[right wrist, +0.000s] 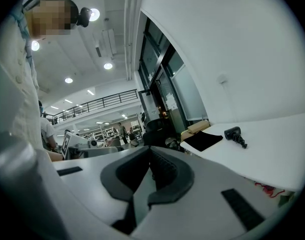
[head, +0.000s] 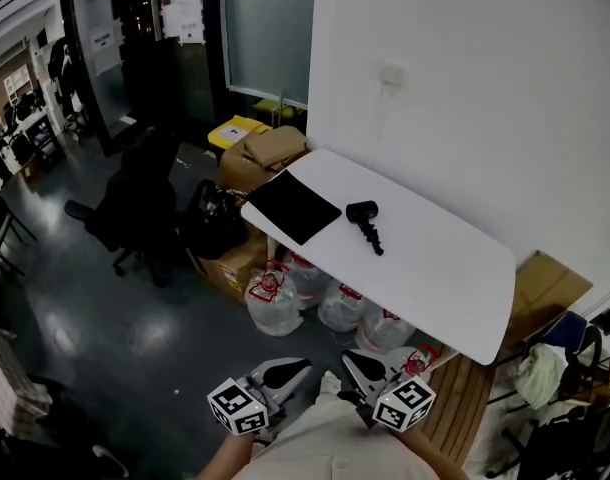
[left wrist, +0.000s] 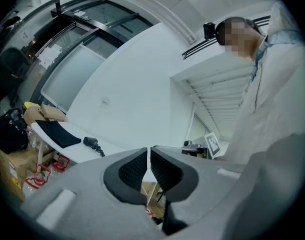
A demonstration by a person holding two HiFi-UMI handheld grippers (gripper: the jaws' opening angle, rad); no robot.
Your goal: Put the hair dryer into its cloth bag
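Note:
A black hair dryer (head: 364, 219) lies on the white table (head: 435, 278), its cord bunched beside it. A flat black cloth bag (head: 292, 206) rests on the table's left end, a short way from the dryer. Both show small in the left gripper view, the dryer (left wrist: 91, 144) and the bag (left wrist: 57, 133), and in the right gripper view, the dryer (right wrist: 235, 135) and the bag (right wrist: 203, 140). My left gripper (head: 297, 368) and right gripper (head: 351, 361) are held close to my body, well short of the table, both shut with nothing between the jaws.
Plastic bags (head: 320, 303) and cardboard boxes (head: 260, 158) sit under and beside the table. A black office chair (head: 135, 203) stands on the dark floor at the left. A white wall with a socket (head: 390, 73) rises behind the table. A wooden pallet (head: 463, 403) lies at the right.

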